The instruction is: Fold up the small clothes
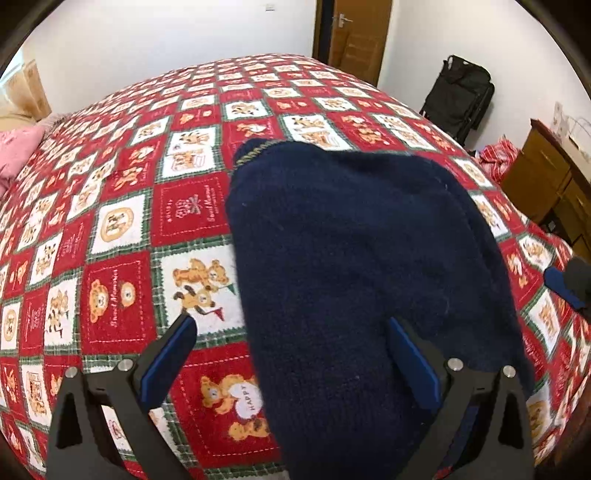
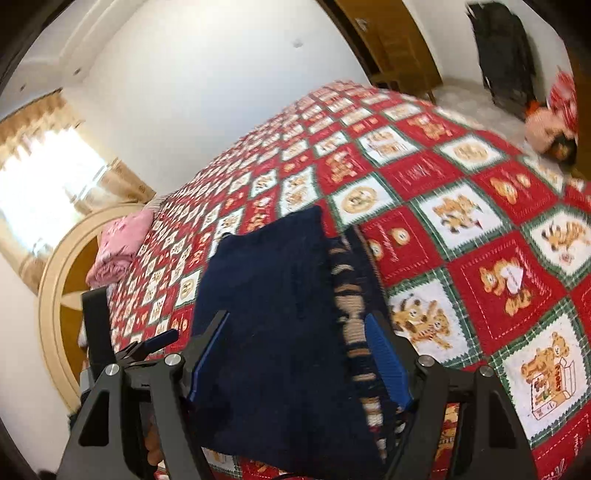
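A navy knitted sweater [image 1: 351,258] lies folded on the red bear-patterned bedspread [image 1: 118,295]. In the left wrist view my left gripper [image 1: 291,332] is open just above it, one finger over the bedspread and the other over the knit. The right wrist view shows the sweater [image 2: 273,314] with a striped tan-and-navy inner edge [image 2: 351,295] turned up on its right side. My right gripper [image 2: 295,336] straddles the cloth with its fingers wide apart and not pinching it. A blue fingertip [image 1: 565,288] of the right gripper shows at the left wrist view's right edge.
A pink cloth [image 1: 18,151] lies at the bed's head end by a rounded wooden headboard [image 2: 62,295]. Beyond the far side stand a black suitcase [image 1: 458,99], a wooden cabinet [image 1: 546,177] and a door [image 1: 354,33]. A red striped cloth [image 1: 495,158] lies on the floor.
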`<state>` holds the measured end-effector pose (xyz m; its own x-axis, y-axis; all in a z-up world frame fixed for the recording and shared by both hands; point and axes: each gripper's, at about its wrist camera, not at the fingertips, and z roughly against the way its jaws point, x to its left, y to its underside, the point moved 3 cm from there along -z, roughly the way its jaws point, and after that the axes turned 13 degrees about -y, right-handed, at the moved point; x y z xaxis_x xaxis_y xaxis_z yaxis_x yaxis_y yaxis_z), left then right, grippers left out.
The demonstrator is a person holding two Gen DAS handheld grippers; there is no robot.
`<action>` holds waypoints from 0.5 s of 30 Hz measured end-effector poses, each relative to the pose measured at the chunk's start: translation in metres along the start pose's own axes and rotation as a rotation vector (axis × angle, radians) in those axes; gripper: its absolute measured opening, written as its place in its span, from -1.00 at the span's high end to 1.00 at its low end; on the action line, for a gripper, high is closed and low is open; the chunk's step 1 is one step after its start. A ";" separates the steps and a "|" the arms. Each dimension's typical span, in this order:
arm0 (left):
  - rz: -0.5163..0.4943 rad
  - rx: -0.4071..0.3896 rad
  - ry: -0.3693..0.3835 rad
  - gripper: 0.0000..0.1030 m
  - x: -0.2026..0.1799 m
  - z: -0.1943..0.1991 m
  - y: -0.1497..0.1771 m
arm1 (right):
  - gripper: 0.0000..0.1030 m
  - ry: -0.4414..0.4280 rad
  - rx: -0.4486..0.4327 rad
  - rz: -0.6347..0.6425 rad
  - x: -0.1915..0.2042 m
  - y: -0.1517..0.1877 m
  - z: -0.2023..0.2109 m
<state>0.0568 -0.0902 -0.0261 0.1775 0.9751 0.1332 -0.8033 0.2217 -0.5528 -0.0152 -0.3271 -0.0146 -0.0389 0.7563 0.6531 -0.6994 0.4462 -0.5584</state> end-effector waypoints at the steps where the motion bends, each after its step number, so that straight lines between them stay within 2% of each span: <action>1: 0.004 0.012 0.001 -1.00 0.003 -0.001 -0.003 | -0.45 0.004 0.008 -0.029 -0.006 -0.003 0.000; 4: 0.035 0.038 0.028 -1.00 0.014 -0.004 -0.009 | -0.45 0.021 0.007 -0.146 -0.033 -0.004 0.000; 7: 0.117 0.050 0.059 -1.00 0.027 -0.007 -0.016 | -0.45 0.040 -0.002 -0.122 -0.039 -0.006 -0.002; 10: 0.224 0.086 0.131 -1.00 0.032 -0.020 -0.022 | -0.45 0.085 -0.007 -0.070 -0.039 -0.015 -0.012; 15: 0.322 0.197 0.217 -1.00 0.022 -0.049 -0.011 | -0.45 0.055 0.055 -0.074 -0.049 -0.014 -0.049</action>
<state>0.0973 -0.0709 -0.0572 -0.0014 0.9782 -0.2076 -0.9266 -0.0793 -0.3675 0.0313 -0.3470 -0.0641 0.0524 0.7484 0.6611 -0.7374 0.4755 -0.4798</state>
